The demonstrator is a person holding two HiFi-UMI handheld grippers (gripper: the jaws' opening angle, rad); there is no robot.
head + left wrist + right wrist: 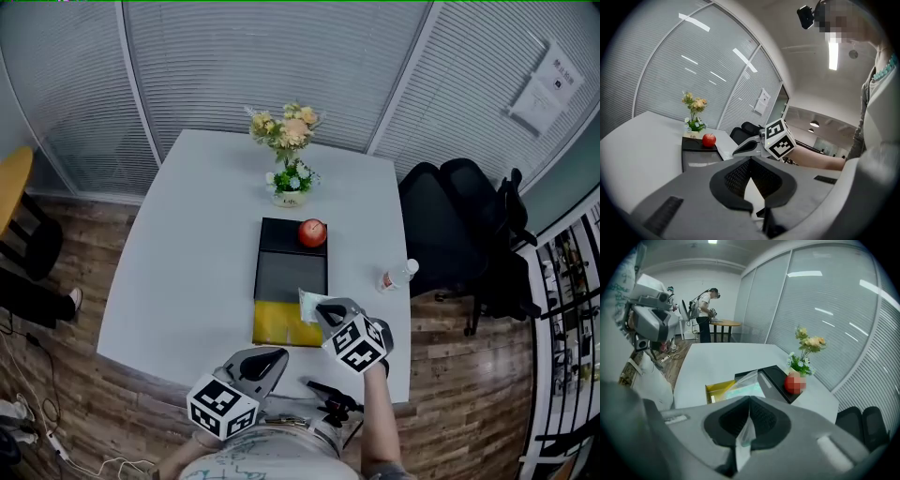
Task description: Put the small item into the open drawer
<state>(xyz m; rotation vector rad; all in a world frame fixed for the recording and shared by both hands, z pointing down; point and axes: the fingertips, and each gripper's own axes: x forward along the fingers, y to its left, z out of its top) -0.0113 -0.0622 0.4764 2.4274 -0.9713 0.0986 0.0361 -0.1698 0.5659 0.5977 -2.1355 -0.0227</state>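
Holding a clear packet [307,302] at the yellow open drawer [281,328].
Head view: the right gripper [323,309] is clenched on the packet, which sticks out ahead of its tips over the drawer's right side. A black box [292,258] bearing a red apple [312,232] lies further ahead, and a bottle [398,277] stands off to its right. The left gripper [277,356] hangs behind and left of it, at the table [187,244] edge. Left gripper view: its jaws meet at the tips with nothing between them, and the right gripper shows just ahead, slightly right. Right gripper view: the jaws pinch the thin packet, which runs between the pads and out beyond them. The drawer lies just ahead and below, slightly left, with flowers [806,352] further ahead to the right.
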